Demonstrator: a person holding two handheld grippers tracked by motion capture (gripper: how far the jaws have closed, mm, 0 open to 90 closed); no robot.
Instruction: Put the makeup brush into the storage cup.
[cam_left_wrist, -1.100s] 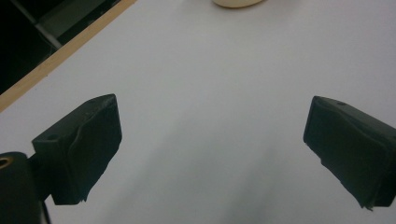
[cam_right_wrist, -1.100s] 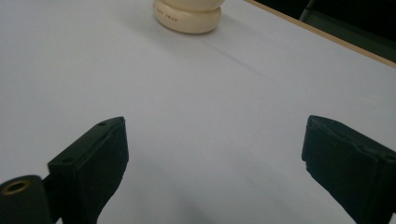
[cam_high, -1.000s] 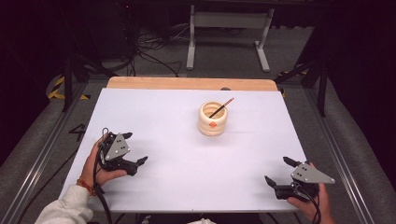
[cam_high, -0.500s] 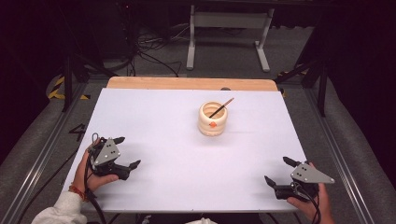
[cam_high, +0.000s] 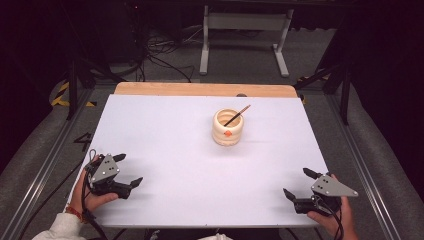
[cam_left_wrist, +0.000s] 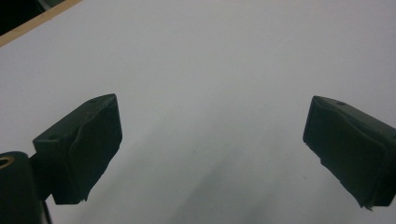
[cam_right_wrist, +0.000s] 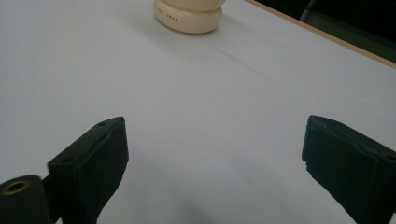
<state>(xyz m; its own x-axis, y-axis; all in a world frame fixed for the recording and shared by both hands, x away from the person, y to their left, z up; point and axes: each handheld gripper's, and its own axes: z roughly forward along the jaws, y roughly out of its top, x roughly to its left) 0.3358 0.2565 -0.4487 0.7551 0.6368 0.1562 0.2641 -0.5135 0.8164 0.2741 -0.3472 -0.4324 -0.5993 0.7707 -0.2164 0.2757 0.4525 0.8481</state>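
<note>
My left gripper (cam_high: 127, 170) and right gripper (cam_high: 296, 184) are black with blunt black jaws, each topped by a grey three-cornered plate with dark screws; black cables trail back, and my left sleeve (cam_high: 55, 231) is white.

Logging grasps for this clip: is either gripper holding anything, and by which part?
Nothing is held. The left gripper and right gripper both stand open over bare table; the cream pot sits apart.

Table sheet (cam_high: 165, 130): matt white, smooth.
Table edge (cam_high: 200, 89): bare wood.
Pot (cam_high: 228, 128): cream, smooth, slightly glossy.
Gripper pads (cam_left_wrist: 88, 140): matt black, rubbery.
</note>
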